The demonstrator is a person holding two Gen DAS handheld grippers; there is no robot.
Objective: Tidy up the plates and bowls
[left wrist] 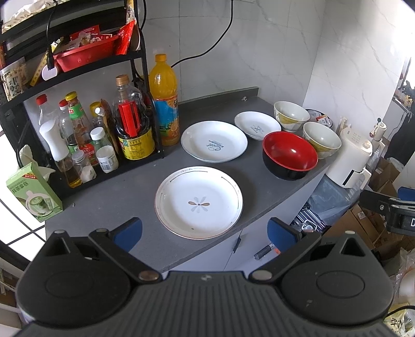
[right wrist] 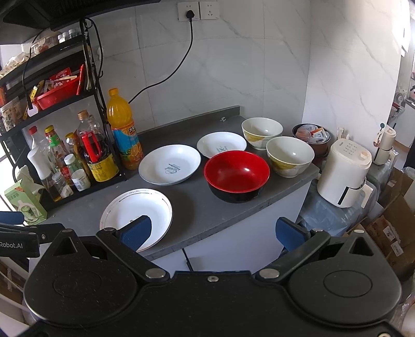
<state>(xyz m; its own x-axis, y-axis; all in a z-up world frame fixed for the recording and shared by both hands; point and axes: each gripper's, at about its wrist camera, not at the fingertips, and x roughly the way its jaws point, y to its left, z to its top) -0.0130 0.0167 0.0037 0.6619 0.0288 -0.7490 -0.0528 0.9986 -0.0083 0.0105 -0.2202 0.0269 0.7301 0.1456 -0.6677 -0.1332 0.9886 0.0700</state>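
Plates (left wrist: 199, 202), round glossy white, red-lacquered bowl (right wrist: 236, 172), matte grey counter (left wrist: 124, 202), both claws (left wrist: 205, 233) (right wrist: 211, 232) spread apart, empty

place: a home kitchen corner
walls: white marble-look tiles (right wrist: 233, 64) with a double wall socket (right wrist: 198, 11)
surface: grey countertop (right wrist: 197, 207) over white cabinet doors
storage: black shelf rack (left wrist: 77, 70) crowded with sauce and oil bottles (left wrist: 103, 134), snack packets above
drink: orange juice bottle (left wrist: 164, 98) beside the rack
appliance: cream electric kettle (right wrist: 345, 173)
crockery: plates (left wrist: 199, 202) and bowls (right wrist: 236, 176) laid out
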